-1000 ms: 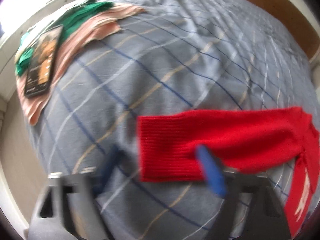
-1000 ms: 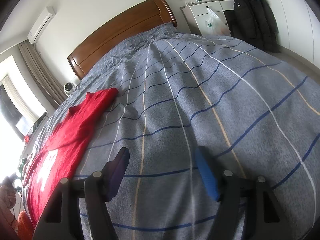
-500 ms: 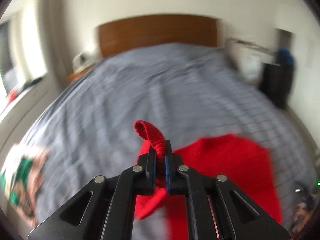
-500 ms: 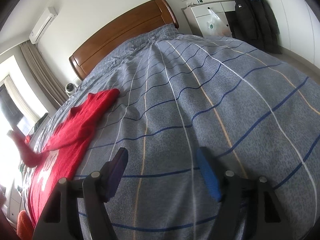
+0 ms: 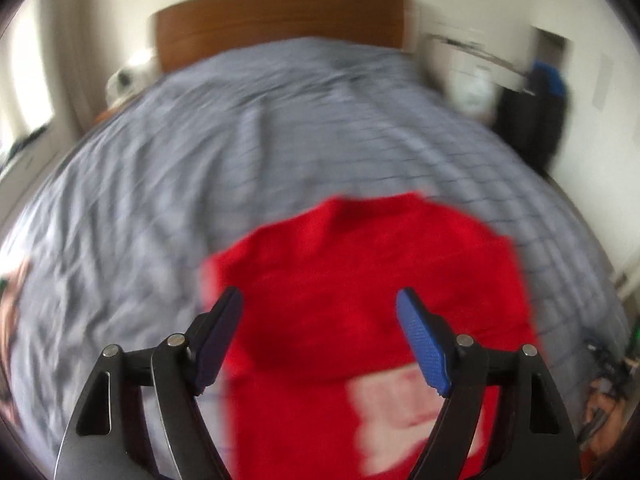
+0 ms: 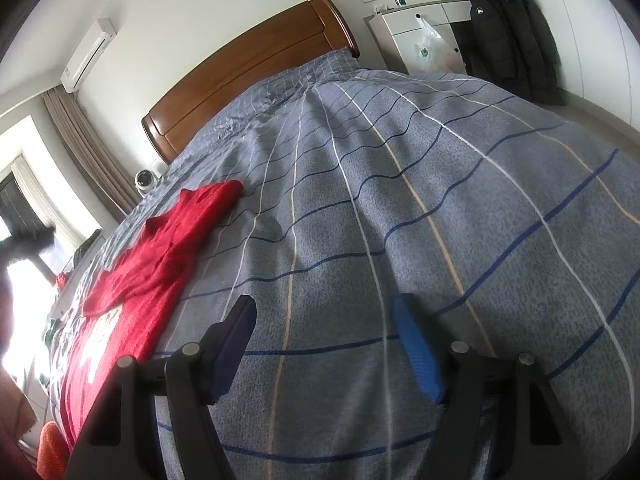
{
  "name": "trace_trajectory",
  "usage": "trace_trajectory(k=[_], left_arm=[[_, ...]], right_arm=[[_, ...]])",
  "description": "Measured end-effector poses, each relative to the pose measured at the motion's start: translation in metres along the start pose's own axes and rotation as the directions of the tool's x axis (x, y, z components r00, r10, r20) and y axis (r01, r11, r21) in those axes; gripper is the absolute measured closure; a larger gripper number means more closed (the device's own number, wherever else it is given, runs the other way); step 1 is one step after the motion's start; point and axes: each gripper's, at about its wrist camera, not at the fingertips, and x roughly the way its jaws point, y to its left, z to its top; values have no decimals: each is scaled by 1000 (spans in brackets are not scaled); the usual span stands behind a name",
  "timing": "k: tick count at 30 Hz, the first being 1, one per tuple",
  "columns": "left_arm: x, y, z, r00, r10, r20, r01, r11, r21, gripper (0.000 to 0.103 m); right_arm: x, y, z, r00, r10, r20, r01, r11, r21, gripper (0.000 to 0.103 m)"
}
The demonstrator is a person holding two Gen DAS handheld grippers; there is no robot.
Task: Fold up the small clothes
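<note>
A small red sweater (image 5: 360, 280) with a pale print lies flat on the grey checked bedspread (image 5: 240, 140), one sleeve folded over its body. My left gripper (image 5: 320, 300) is open and empty, held above the sweater; this view is blurred. In the right wrist view the sweater (image 6: 160, 256) lies at the left side of the bed. My right gripper (image 6: 324, 312) is open and empty, low over bare bedspread (image 6: 440, 200), well to the right of the sweater.
A wooden headboard (image 6: 248, 64) stands at the far end. A white cabinet (image 6: 424, 32) with a hanging bag and a dark jacket (image 6: 508, 32) are at the right. A small white camera (image 6: 144, 180) sits left of the bed.
My left gripper grasped the sweater's sleeve cuff, lifted and carried it over the sweater's body, then opened and let it go. The right gripper has barely moved.
</note>
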Motion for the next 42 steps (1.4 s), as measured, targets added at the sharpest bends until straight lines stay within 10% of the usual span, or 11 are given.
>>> trace_trajectory(k=[4, 10, 13, 14, 22, 26, 30, 42], left_arm=[[16, 56, -27, 998, -24, -67, 20, 998, -53, 33], [56, 27, -72, 985, -3, -173, 24, 992, 122, 35], [79, 20, -69, 989, 70, -127, -61, 995, 75, 62], [80, 22, -69, 989, 102, -104, -98, 994, 46, 91], [63, 42, -102, 990, 131, -58, -138, 982, -129, 100], [53, 55, -107, 982, 165, -95, -178, 973, -150, 95], [35, 60, -106, 971, 227, -77, -236, 961, -145, 29], [3, 46, -99, 962, 269, -43, -271, 959, -76, 28]], right_arm=[[0, 0, 0, 1000, 0, 0, 0, 1000, -1, 31], [0, 0, 0, 1000, -4, -1, 4, 1000, -5, 31], [-1, -1, 0, 1000, -9, -2, 9, 1000, -8, 31], [-1, -1, 0, 1000, -10, -2, 10, 1000, -10, 31], [1, 2, 1, 1000, -7, 0, 7, 1000, -10, 31], [2, 0, 1, 1000, 0, 5, 0, 1000, -7, 31], [2, 0, 1, 1000, 0, 5, 0, 1000, -6, 31], [2, 0, 1, 1000, -1, 5, 1, 1000, -8, 31]])
